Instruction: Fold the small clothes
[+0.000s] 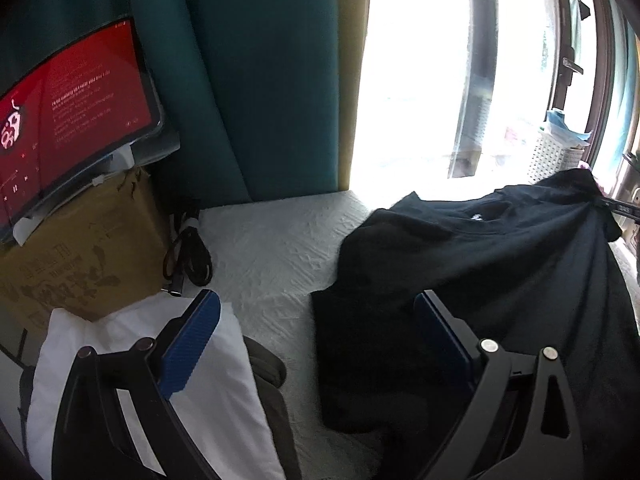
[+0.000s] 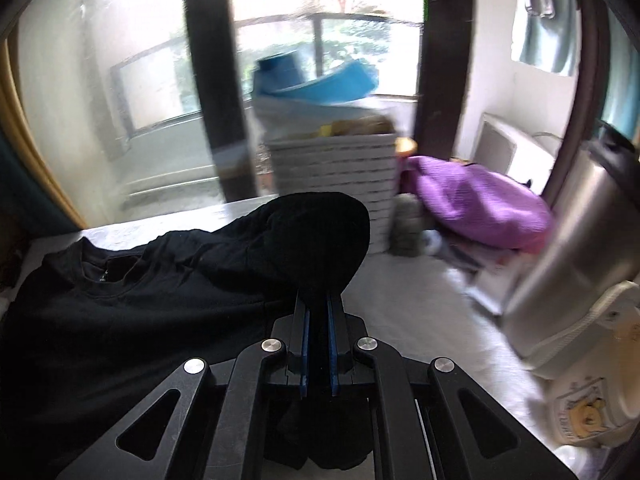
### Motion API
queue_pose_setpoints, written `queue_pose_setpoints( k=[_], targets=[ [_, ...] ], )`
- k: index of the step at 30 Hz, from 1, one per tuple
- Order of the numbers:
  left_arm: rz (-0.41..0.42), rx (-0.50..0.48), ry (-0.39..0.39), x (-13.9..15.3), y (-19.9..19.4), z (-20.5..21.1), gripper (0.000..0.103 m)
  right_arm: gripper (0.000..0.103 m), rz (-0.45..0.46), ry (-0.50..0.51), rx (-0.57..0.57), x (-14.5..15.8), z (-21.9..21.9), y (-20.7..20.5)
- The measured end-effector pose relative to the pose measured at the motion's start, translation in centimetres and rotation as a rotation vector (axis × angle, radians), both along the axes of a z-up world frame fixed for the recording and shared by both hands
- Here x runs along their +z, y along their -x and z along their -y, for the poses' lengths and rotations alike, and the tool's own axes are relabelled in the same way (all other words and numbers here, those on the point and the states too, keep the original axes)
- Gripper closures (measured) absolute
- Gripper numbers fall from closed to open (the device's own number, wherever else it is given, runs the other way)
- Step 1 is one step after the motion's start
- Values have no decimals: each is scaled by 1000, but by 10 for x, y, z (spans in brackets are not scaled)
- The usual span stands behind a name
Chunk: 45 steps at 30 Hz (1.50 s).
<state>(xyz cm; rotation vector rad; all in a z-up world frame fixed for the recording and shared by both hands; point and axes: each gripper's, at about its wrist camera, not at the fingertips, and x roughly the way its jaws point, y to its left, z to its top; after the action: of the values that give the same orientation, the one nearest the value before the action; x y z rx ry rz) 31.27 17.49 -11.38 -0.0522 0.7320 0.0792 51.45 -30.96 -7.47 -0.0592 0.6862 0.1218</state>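
Note:
A black T-shirt [image 1: 500, 280] lies on the white padded surface [image 1: 276, 248], collar toward the window. My left gripper [image 1: 316, 312] is open and empty, above the shirt's left edge; its right finger [image 1: 444, 332] is over the black cloth. My right gripper [image 2: 318, 308] is shut on a bunched part of the black T-shirt [image 2: 160, 300], lifting a fold of it off the surface. In the left wrist view the right gripper's tip [image 1: 616, 206] shows at the shirt's far right corner.
A folded white garment [image 1: 132, 364] lies at lower left beside a cardboard box [image 1: 80, 256] bearing a red-screen tablet [image 1: 68, 116]. A black cable [image 1: 188, 252] lies by the box. A white laundry basket [image 2: 332, 168], purple cloth [image 2: 480, 204] and steel flask [image 2: 576, 256] stand right.

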Motion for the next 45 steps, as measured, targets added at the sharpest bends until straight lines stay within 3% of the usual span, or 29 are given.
queue_pose_setpoints(
  k=[6,10,13,15,16,17,18,19,21,22,24,30,31,32,35,41,43,44,45],
  targets=[
    [-59,-40,144,-12,-16,-1,6,96,-18,-13,-42,-2,31,9],
    [-112,-72,134,-24,-34,22,6,96,-35,2,-52,-7,34,18],
    [-162,-37,136,-40,-50,23,6,95,-38,-3,-63,-10,34,20],
    [-181,-1,196,-48,-57,13,7,94,-44,-6,-60,-15,35,21],
    [-181,8,253,-51,-59,5,10,91,-46,-14,-60,-16,37,23],
    [-187,14,288,-53,-61,2,21,89,-46,-15,-63,-17,39,23],
    [-196,15,305,-56,-62,-1,34,77,-45,-14,-67,-18,40,24],
    [-200,14,310,-57,-63,-3,40,50,-47,-21,-70,-19,42,24],
    [-206,25,317,-61,-62,-4,65,10,-38,-35,-84,-21,45,26],
    [-205,16,325,-61,-61,-3,67,8,-30,-45,-78,-20,46,27],
    [-197,0,330,-57,-58,-2,83,8,-36,-61,-68,-18,46,30],
    [-82,15,264,-21,-41,-7,86,8,-45,-49,-29,-24,31,39],
    [-64,12,251,-15,-39,-8,87,8,-46,-42,-25,-26,28,39],
    [-53,13,243,-11,-37,-10,97,8,-50,-37,-22,-29,24,39],
    [-21,32,227,-1,-33,-21,101,8,-44,-36,-27,-38,18,39],
    [-90,59,232,-13,-43,-29,100,8,-27,-44,-51,-40,18,43],
    [-121,42,241,-17,-47,-25,80,8,-24,-42,-53,-41,17,44],
    [-130,40,254,-19,-48,-24,50,8,-21,-41,-53,-41,17,45],
    [-134,41,258,-22,-50,-22,34,8,-17,-41,-55,-41,17,46]
  ],
)
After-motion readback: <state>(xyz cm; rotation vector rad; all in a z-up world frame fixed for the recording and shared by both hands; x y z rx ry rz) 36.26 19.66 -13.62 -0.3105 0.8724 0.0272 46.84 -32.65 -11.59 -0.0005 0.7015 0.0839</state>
